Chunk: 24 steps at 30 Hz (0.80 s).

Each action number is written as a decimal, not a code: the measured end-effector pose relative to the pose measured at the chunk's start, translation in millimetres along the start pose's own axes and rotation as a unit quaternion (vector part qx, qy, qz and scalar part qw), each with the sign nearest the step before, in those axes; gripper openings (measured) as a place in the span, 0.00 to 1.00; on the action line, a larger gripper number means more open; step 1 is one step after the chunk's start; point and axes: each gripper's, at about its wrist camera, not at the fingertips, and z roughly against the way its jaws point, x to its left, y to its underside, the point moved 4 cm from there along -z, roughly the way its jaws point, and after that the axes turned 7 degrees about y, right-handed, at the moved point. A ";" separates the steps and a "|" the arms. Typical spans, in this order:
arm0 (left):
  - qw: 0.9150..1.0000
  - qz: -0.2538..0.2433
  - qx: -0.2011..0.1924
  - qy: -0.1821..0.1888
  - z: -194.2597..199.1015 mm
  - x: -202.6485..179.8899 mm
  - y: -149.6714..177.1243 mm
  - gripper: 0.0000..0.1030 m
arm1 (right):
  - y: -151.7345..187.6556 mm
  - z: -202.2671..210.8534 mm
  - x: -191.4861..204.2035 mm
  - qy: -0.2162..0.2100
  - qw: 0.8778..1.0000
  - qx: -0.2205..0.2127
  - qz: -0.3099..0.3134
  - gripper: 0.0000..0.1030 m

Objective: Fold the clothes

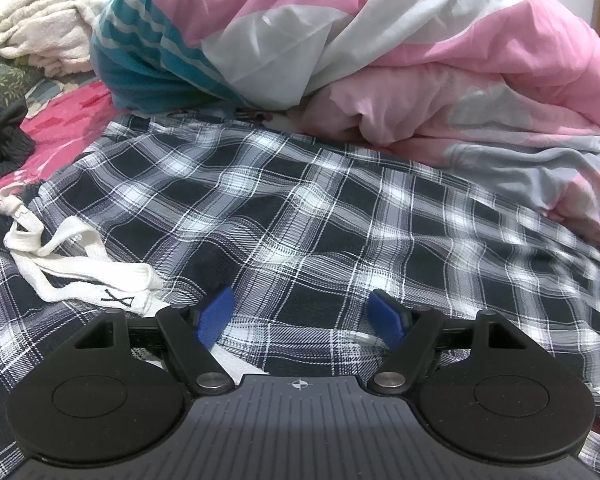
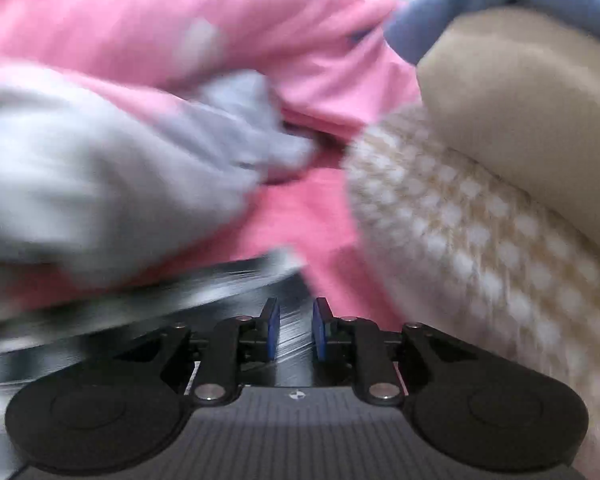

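Black-and-white plaid trousers (image 1: 284,208) lie spread over the bed, filling the middle of the left wrist view. Their white drawstring (image 1: 80,268) trails in loops at the left. My left gripper (image 1: 302,314) hovers low over the plaid cloth, open, its blue pads (image 1: 216,314) wide apart with nothing between them. In the right wrist view, which is blurred by motion, my right gripper (image 2: 296,332) is shut on an edge of the plaid trousers (image 2: 294,326), the cloth streaming away to the left.
A pink, grey and teal quilt (image 1: 340,40) is heaped behind the trousers. Cream towels (image 1: 40,28) and a dark knitted item (image 1: 0,136) lie far left on the red sheet (image 1: 60,120). A cream knitted blanket (image 2: 480,232) and beige cushion (image 2: 520,112) crowd the right gripper.
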 end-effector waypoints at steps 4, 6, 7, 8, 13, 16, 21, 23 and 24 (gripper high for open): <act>1.000 0.003 0.000 0.002 0.5 0.7 0.1 0.73 | 42.4 70.6 13.8 -0.161 0.985 -0.003 0.065 0.20; 1.000 0.006 0.000 0.005 1.0 1.6 -0.1 0.73 | 62.9 82.3 8.7 -0.158 0.982 0.007 0.106 0.22; 1.000 0.007 0.000 0.007 1.3 2.1 -0.2 0.73 | 70.6 81.3 -2.2 -0.138 0.984 0.012 0.116 0.23; 1.000 0.009 0.001 0.009 1.6 2.6 -0.4 0.73 | 78.2 80.4 -13.1 -0.119 0.985 0.017 0.125 0.24; 1.000 0.015 0.002 0.017 2.8 4.9 -1.0 0.73 | 78.8 75.7 -89.9 -0.018 0.997 0.050 0.054 0.23; 1.000 0.019 0.003 0.017 2.3 4.7 -1.5 0.73 | 75.8 101.9 -73.0 -0.049 0.996 0.019 0.074 0.25; 1.000 0.018 0.003 0.013 1.5 2.9 -2.1 0.73 | 89.0 131.4 -5.9 -0.206 0.969 0.004 0.134 0.25; 1.000 0.020 0.003 0.015 1.8 3.8 -2.5 0.73 | 96.0 115.4 8.5 -0.210 0.963 0.027 0.164 0.25; 1.000 0.021 0.004 0.017 2.0 4.3 -2.7 0.73 | 98.6 112.2 1.9 -0.204 0.965 0.032 0.159 0.26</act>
